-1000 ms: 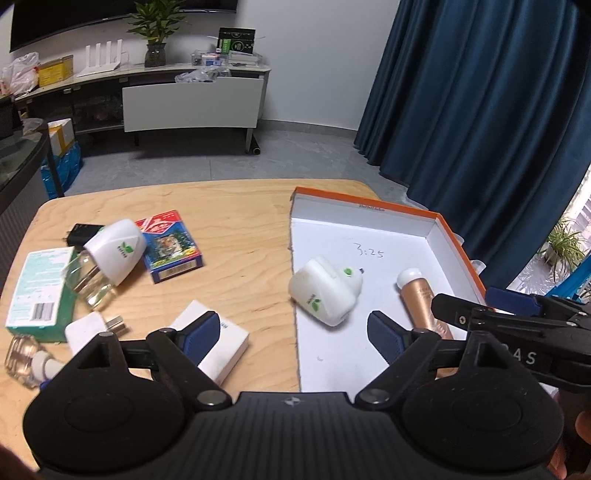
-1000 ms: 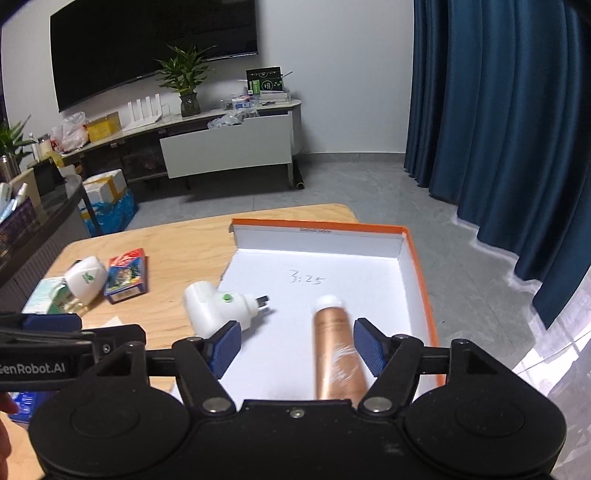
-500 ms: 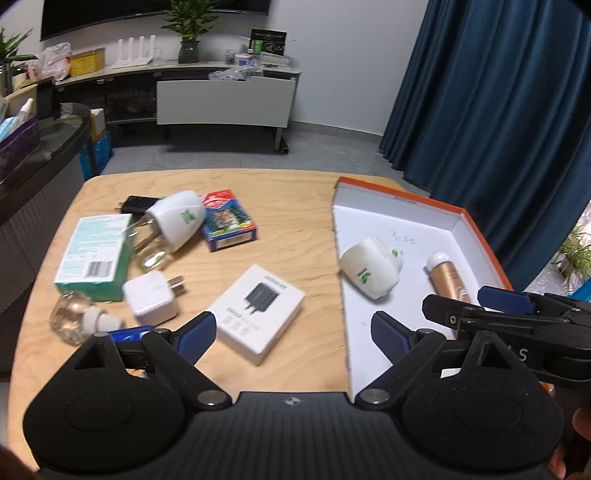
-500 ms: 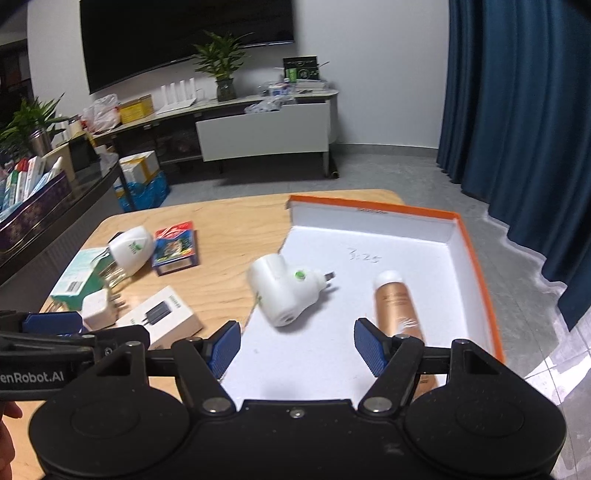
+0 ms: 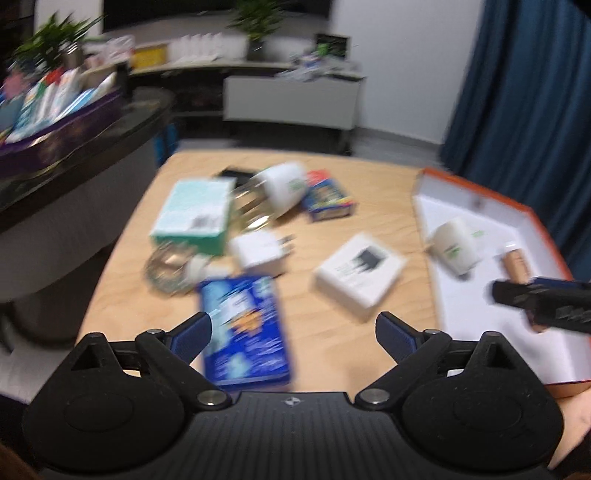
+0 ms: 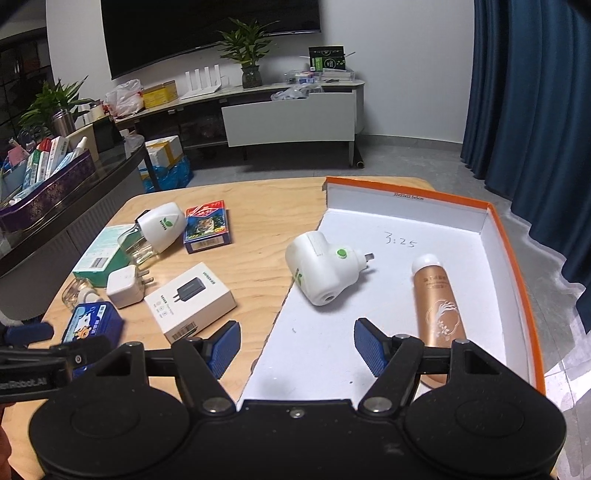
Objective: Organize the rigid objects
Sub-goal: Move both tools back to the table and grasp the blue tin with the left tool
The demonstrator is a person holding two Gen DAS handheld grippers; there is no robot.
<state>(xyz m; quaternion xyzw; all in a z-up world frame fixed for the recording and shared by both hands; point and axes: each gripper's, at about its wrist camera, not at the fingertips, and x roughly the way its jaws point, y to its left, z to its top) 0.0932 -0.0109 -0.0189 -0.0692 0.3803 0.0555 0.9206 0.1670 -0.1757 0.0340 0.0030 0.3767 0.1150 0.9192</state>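
A dark television is mounted on the white wall; blue curtains are hung at the right, above grey floor.

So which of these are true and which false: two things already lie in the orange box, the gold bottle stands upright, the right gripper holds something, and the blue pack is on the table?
1. Two things lie in the orange box: true, a white plug-in and a gold bottle.
2. The gold bottle stands upright: false, it lies on its side.
3. The right gripper holds something: false, nothing is between its fingers.
4. The blue pack is on the table: true, it lies just ahead of the left gripper, whose jaws are opening and grip nothing.
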